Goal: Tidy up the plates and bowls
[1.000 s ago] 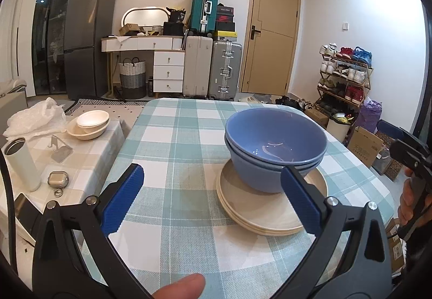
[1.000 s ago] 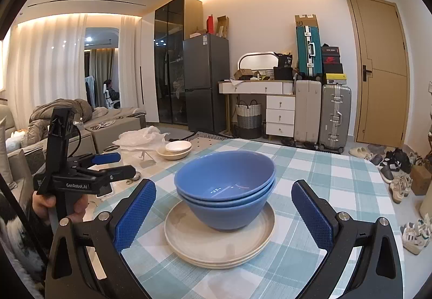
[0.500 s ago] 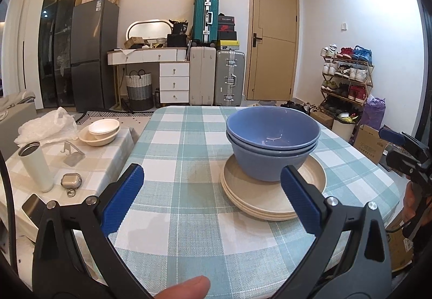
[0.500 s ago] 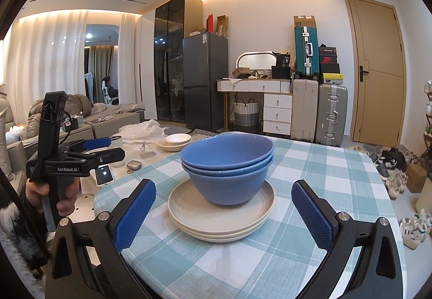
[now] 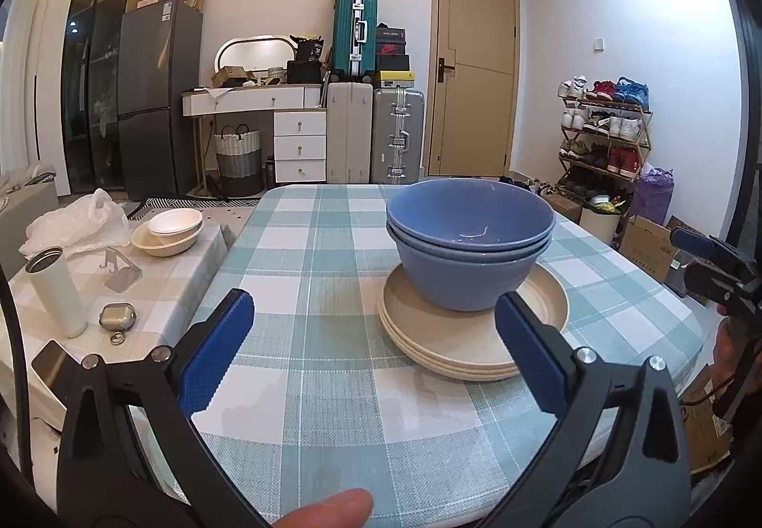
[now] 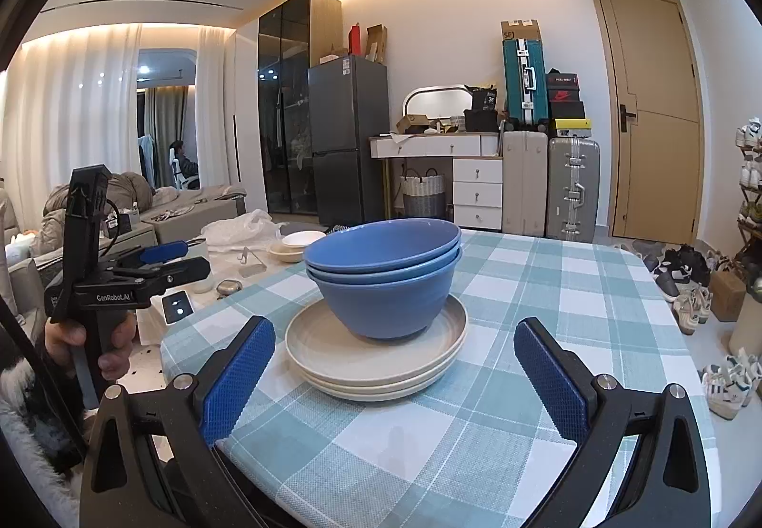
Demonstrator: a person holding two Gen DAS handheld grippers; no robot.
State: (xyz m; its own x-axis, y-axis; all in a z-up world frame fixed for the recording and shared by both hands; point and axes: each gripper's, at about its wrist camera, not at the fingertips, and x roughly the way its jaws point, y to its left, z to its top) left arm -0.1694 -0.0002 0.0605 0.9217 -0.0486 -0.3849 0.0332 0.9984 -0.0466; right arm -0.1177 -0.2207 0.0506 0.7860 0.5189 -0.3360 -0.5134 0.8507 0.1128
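Counter point(image 5: 333, 385) with a teal-and-white checked cloth fills most of both views. Near its middle: three beige plates point(image 5: 476, 351) stacked, two blue bowls point(image 5: 469, 242) nested on top of the stack, upright. Rest of the cloth around them is bare.

Left of it, a lower side counter point(image 5: 157, 304) in a beige check carries clutter:
- 1 white plastic bag point(image 5: 76, 228)
- 1 white bowl point(image 5: 175, 220) sitting in 1 beige bowl point(image 5: 164, 242)
- 1 white tumbler point(image 5: 55, 289), upright
- 1 clear phone stand point(image 5: 121, 273)
- 1 earbud case point(image 5: 116, 316) with a ring
- 1 phone point(image 5: 50, 361) lying flat at the near edge

Back wall: dark fridge point(image 5: 157, 94), white dresser, three suitcases point(image 5: 371, 132) (one teal, stacked up high), tan door point(image 5: 471, 66). Shoe rack point(image 5: 602, 127) and cardboard boxes to the right of the counter.

Left claw point(image 5: 376, 351): spread wide, nothing between the blue pads, hanging over the near edge of the counter. Its right pad overlaps the plate stack's near rim in the left wrist view; contact can't be judged. A fingertip point(image 5: 328, 509) shows at the bottom of that view.

Right claw point(image 6: 395, 375): also spread wide and empty, plate stack framed between the pads, just short of it. In the right wrist view the left claw sits off the counter's left side, held in a hand point(image 6: 102, 337).
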